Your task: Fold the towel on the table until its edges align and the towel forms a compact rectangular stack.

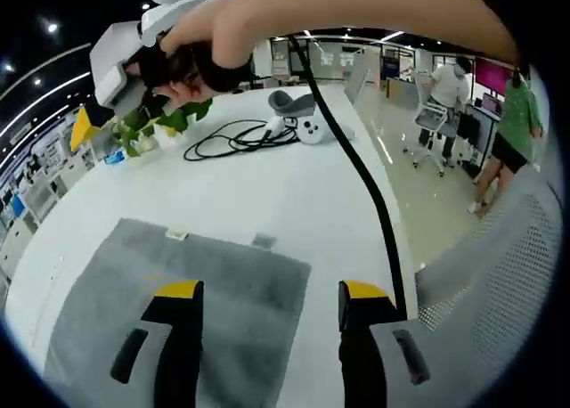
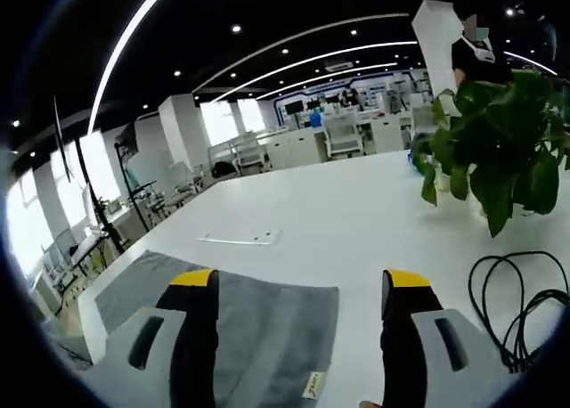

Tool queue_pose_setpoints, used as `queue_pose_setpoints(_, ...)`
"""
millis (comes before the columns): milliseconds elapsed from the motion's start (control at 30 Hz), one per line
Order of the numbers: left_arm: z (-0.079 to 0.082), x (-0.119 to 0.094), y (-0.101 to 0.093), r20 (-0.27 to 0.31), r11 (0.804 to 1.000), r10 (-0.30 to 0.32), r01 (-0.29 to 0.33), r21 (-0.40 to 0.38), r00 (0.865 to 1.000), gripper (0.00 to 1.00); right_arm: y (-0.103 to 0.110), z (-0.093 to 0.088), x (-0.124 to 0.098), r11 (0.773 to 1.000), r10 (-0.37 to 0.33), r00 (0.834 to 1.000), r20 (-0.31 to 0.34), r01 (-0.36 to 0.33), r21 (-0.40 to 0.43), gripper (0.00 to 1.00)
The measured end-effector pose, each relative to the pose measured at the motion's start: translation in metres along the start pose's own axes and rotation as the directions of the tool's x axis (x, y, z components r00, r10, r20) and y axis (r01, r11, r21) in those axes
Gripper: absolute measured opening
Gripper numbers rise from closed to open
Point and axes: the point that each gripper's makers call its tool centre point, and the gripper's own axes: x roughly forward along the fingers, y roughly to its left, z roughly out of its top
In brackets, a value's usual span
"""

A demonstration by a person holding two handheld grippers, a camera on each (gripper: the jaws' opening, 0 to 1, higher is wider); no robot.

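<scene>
A grey towel [image 1: 178, 310] lies flat on the white table [image 1: 267, 194], with small tags along its far edge. My left gripper [image 1: 267, 306] hovers open above the towel's right part, nothing between its yellow-tipped fingers. In the right gripper view the same grey towel [image 2: 267, 328] lies near the table's [image 2: 356, 221] corner, a tag at its near edge. My right gripper [image 2: 303, 292] hangs open over the towel's right edge, holding nothing. A person's arm [image 1: 338, 12] reaches across the top of the left gripper view, the hand on the other gripper [image 1: 134, 47].
A potted green plant [image 2: 499, 150] stands on the table, with a black coiled cable [image 1: 236, 139] and white controllers [image 1: 307, 127] beside it. A black cord [image 1: 365, 185] runs down across the table. A mesh chair back [image 1: 499, 257] stands at the right. People stand farther off.
</scene>
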Motion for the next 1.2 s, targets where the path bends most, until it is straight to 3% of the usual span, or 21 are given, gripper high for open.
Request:
queue_pose_setpoints(467,-0.015,0.025,-0.02,-0.04,0.995,-0.095,0.096,0.02,0.995,0.44,-0.011,-0.03,0.028,0.999,-0.021,0.997,-0.07,0.019,-0.03,0.7)
queue_pose_setpoints(700,-0.022,0.035,-0.029,-0.049,0.99,-0.139,0.14,0.019,0.989,0.29,-0.011,-0.048,0.045,0.998,-0.011,0.992,-0.123,0.003,-0.068,0.67)
queue_pose_setpoints(967,-0.018,0.041,-0.029,-0.014,0.991,-0.134,0.134,-0.011,0.991,0.25,-0.006,-0.061,0.067,0.997,0.023,0.989,-0.149,-0.034,-0.074,0.61)
queue_pose_setpoints(1200,-0.017,0.042,-0.027,-0.017,0.995,-0.101,0.1,-0.025,0.995,0.21,-0.008,-0.075,0.079,0.996,0.027,0.982,-0.186,-0.042,-0.079,0.59)
